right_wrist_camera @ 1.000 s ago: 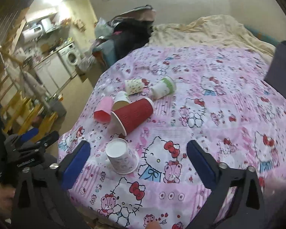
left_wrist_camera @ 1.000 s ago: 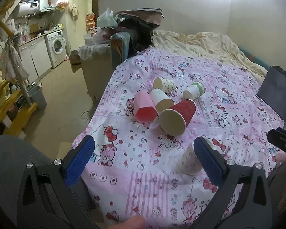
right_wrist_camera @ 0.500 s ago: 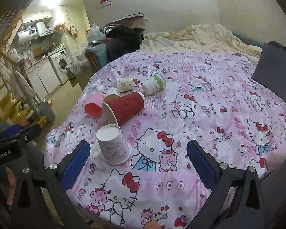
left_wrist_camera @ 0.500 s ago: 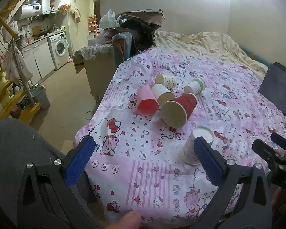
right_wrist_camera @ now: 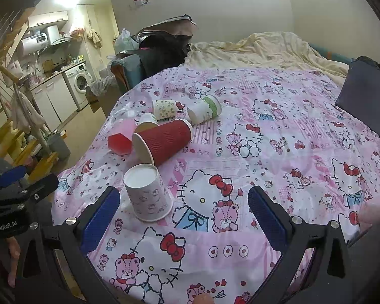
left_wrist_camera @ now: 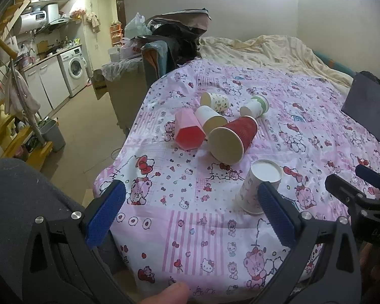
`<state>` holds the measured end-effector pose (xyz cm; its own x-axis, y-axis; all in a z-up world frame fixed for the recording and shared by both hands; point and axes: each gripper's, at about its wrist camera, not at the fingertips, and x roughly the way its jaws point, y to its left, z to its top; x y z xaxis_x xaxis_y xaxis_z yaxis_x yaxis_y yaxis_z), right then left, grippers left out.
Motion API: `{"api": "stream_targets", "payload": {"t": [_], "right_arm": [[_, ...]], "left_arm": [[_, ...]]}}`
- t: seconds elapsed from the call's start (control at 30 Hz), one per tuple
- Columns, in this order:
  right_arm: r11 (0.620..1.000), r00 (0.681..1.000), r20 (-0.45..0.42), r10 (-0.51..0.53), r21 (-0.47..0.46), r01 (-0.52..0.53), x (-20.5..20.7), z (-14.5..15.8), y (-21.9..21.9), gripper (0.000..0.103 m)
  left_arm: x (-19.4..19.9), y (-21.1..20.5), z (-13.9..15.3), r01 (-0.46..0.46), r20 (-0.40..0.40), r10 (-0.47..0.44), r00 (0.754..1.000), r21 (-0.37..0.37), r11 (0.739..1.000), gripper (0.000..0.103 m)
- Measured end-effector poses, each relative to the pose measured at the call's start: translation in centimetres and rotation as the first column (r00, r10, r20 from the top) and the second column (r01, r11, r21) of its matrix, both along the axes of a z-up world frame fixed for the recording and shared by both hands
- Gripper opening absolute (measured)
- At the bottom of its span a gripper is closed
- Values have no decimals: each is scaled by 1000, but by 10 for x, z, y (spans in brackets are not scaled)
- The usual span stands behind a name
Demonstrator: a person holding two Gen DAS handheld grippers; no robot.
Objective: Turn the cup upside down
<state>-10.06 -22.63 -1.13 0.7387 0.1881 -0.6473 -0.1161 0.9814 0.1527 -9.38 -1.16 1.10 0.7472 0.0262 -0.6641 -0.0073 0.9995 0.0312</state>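
Note:
A white patterned paper cup [right_wrist_camera: 147,194] stands upside down on the pink Hello Kitty cloth [right_wrist_camera: 278,152]; it also shows in the left wrist view [left_wrist_camera: 259,186]. Behind it lie a red ribbed cup [right_wrist_camera: 162,141], a pink faceted cup [right_wrist_camera: 121,139], and several small white cups on their sides. My right gripper [right_wrist_camera: 181,217] is open and empty, near the front edge, with the upside-down cup just inside its left finger. My left gripper [left_wrist_camera: 190,217] is open and empty, held over the front left edge; the cup sits behind its right finger.
A dark flat object [right_wrist_camera: 364,101] lies at the cloth's right edge. A rumpled cream blanket [right_wrist_camera: 261,50] covers the far end. To the left the floor drops away, with a washing machine [left_wrist_camera: 74,69], a bin [left_wrist_camera: 53,134] and yellow stairs [left_wrist_camera: 2,126].
Both grippers have drawn back and risen from the cups. The patterned cup stands upside down throughout and has not moved on the cloth.

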Motion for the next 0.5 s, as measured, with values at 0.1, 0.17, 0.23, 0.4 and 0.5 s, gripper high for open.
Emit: {"api": "stream_targets", "payload": {"t": [0.1,0.17,0.23,0.4,0.5], "right_arm": [[1000,1000,2,3,-5,-3,0,0,-1,103],[1000,1000,1,2,-4,-2,0,0,-1,103],[1000,1000,4,1,-1,-1,0,1,-1,103],[1000,1000,9,1,-2,-1,0,1,-1,103],[1000,1000,9,0,-3,0,0,1,-2,103]], "left_arm": [[1,1,-1,-3,-6,3,1000,-6,1000,103],[1,2,-2,-4,-9,4,1000,-8,1000,103],[1,2,-2,-4,-10,3,1000,-8,1000,103],[0,1,-3,3,-11,-3,1000,-4,1000,103],[-1,0,-3,7,-11,-7,1000,2,1000,103]]}}
